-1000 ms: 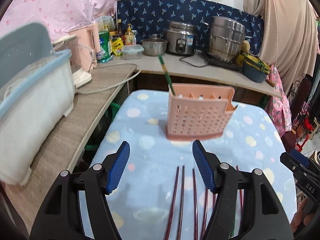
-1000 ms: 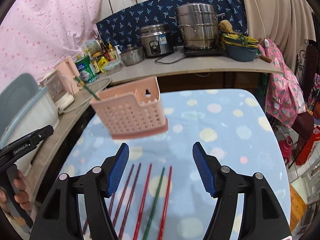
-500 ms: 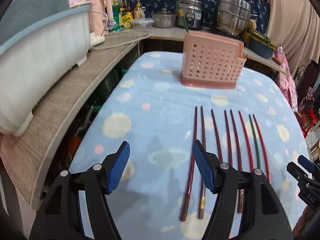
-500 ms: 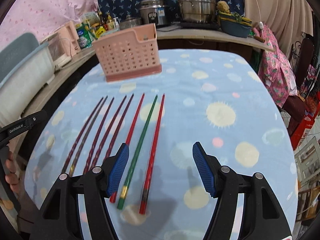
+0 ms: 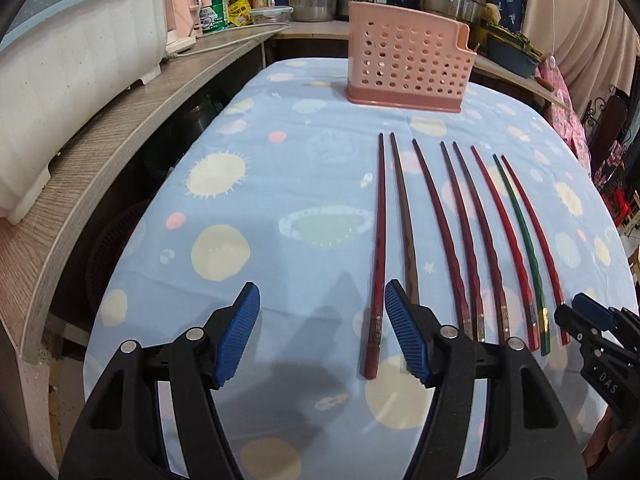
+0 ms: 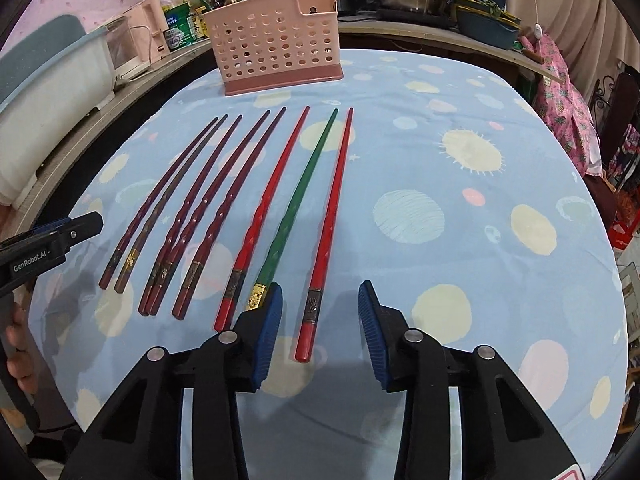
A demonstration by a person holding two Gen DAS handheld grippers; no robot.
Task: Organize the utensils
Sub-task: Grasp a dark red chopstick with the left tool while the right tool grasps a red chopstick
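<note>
Dropping low from the pink holder [image 6: 276, 40] at 12 o'clock, both grippers are now nearing the chopstick butts; pickup looks imminent. Right gripper [image 6: 318, 330], jaws wide, is straddling the outermost red chopstick [image 6: 328, 216]; left gripper [image 5: 320, 336], wide, is holding nothing. Chopsticks are lying 6-to-12, tips toward holder.

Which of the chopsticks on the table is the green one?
The green chopstick is second from the right end of the row, lying between two bright red chopsticks; every other stick on the tablecloth is red or dark maroon.
</note>
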